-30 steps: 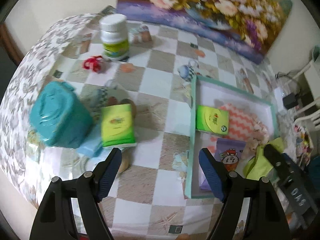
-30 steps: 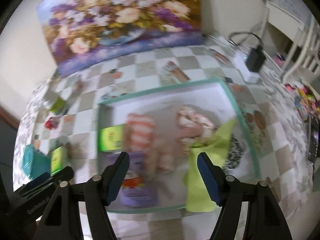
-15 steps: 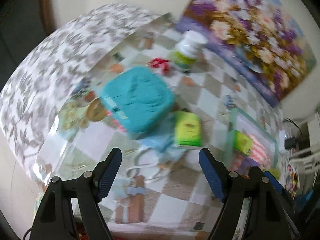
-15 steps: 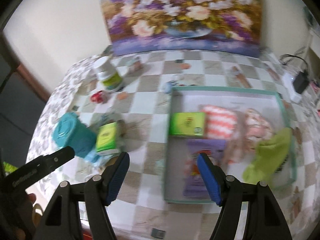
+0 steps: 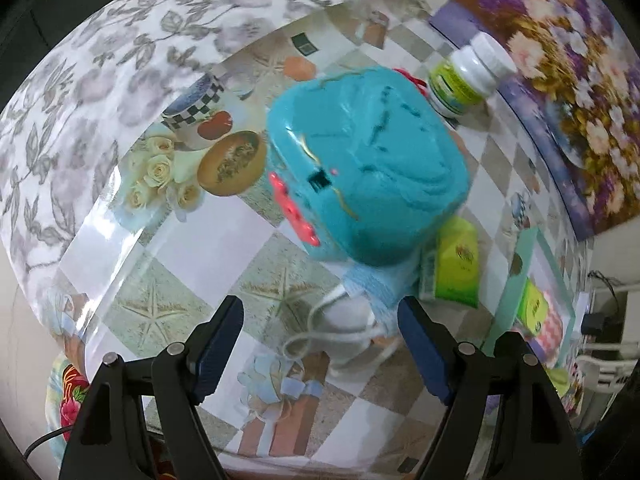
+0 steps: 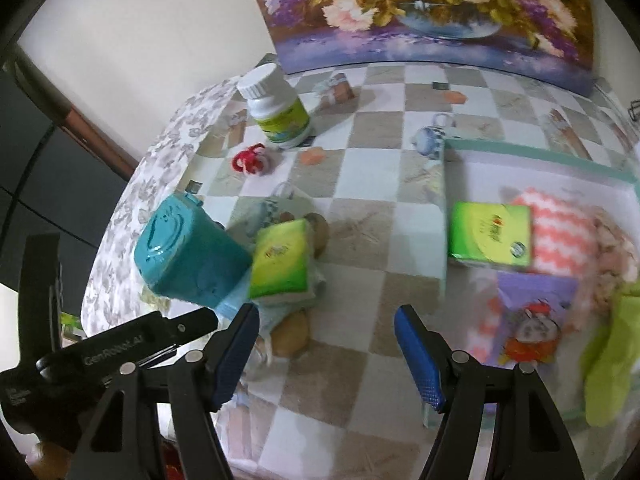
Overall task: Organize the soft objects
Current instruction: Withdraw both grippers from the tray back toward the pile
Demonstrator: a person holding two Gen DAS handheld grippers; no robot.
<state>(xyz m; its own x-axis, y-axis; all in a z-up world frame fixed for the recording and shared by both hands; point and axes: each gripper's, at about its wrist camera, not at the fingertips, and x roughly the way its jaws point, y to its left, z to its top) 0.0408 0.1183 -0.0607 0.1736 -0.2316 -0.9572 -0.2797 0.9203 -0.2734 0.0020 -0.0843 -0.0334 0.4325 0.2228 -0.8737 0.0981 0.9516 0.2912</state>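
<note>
Lying under left gripper (image 5: 320,342): blue mask (image 5: 370,290).

Bench (image 6: 384,248) has a checkered glossy cover printed with cups, starfish and roses; a grey leaf-print cloth (image 5: 120,40) hangs over its left edge. White bottle (image 6: 278,114) with green label stands upright near the back left, just in front of a big floral painting (image 6: 432,12) leaning on the wall. Small red loop thing (image 6: 250,160) lies on the bench just in front of the bottle, apart from it. Black adapter with white cables (image 5: 600,326) sits off the bench's far right; detail too blurred to tell.
</note>
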